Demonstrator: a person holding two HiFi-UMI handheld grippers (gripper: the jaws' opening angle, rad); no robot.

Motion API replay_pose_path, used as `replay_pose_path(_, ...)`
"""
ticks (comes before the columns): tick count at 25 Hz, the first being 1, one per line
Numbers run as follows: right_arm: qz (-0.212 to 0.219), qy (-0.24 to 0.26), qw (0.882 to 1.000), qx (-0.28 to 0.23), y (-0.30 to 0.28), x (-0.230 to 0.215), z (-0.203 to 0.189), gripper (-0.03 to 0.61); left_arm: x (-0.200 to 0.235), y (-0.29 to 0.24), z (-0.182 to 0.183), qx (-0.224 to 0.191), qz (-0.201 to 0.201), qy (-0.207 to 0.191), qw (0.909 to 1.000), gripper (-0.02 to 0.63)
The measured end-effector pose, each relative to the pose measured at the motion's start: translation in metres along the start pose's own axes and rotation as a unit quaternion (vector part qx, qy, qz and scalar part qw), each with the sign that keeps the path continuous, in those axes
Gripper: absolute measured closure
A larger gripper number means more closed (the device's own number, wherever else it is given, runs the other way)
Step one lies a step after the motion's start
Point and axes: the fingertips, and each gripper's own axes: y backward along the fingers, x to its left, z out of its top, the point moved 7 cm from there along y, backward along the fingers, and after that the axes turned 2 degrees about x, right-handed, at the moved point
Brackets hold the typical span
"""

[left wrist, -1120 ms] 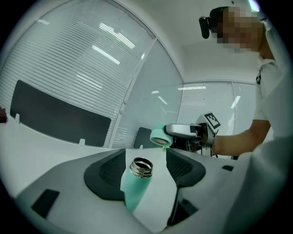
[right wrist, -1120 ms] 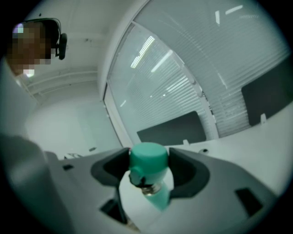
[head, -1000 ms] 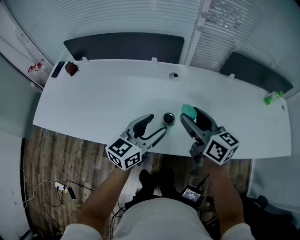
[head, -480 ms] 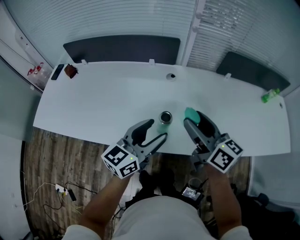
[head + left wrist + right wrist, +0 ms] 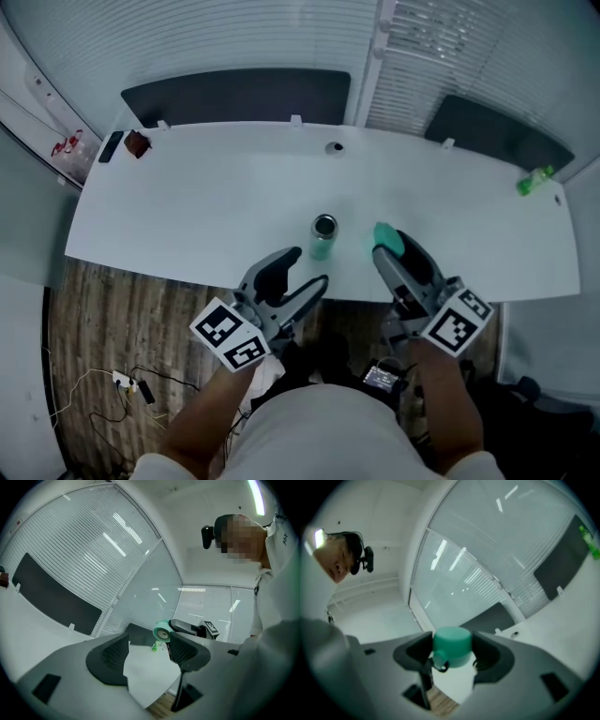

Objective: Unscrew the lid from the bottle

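White flat tabletop [image 5: 206, 197] is the biggest thing, and it runs wide from side to side in the head view. Both grippers hang at its near edge, close to the person.

Left gripper [image 5: 307, 267] has its jaws wide apart. In the left gripper view [image 5: 147, 651] nothing sits between them, only bare tabletop past them.

Right gripper [image 5: 389, 246] has its jaws pressed on the round teal plastic lid [image 5: 384, 234]. The right gripper view [image 5: 452, 656] shows the lid [image 5: 452, 645] squeezed from both sides, with its flat top facing away from the camera. The left gripper view also sees the lid [image 5: 162, 631] from underneath, and it looks hollow.

Small green bottle with a shiny open mouth [image 5: 323, 235] stands straight up on the tabletop. It is between the two grippers and a little farther out than their tips. No gripper touches it. The lid is to the bottle's right, near it but apart from it.

I think the lid is already off, so the job looks almost done. The likely next move is to put the lid down. The bare tabletop under and ahead of the right gripper looks like a good spot.
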Motion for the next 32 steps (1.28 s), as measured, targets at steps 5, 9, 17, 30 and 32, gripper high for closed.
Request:
replay_pose_path(5, 0.004, -0.009, 1.0, -0.014, 0.017, 0.007, 0.007, 0.295, -0.014, 0.013, 0.01, -0.022, -0.006, 0.022, 0.9995, 0.324)
replay_pose_path(9, -0.006, -0.011, 1.0, -0.024, 0.034, 0.009, 0.008, 0.295, -0.023, 0.023, 0.016, -0.038, -0.01, 0.038, 0.9985, 0.33)
replay_pose_path(17, -0.031, -0.025, 0.999, -0.033, 0.063, 0.007, -0.003, 0.295, -0.03, 0.05, 0.009, -0.045, -0.01, 0.07, 0.9965, 0.371)
replay_pose_path(30, -0.048, -0.036, 0.996, -0.061, 0.079, 0.044, -0.031, 0.295, -0.035, 0.087, 0.003, -0.029, -0.056, 0.107, 0.9922, 0.462)
replay_pose_path(32, -0.047, -0.036, 0.996, -0.068, 0.08, 0.048, -0.031, 0.295, -0.036, 0.089, 0.004, -0.023, -0.061, 0.107, 0.9921, 0.462)
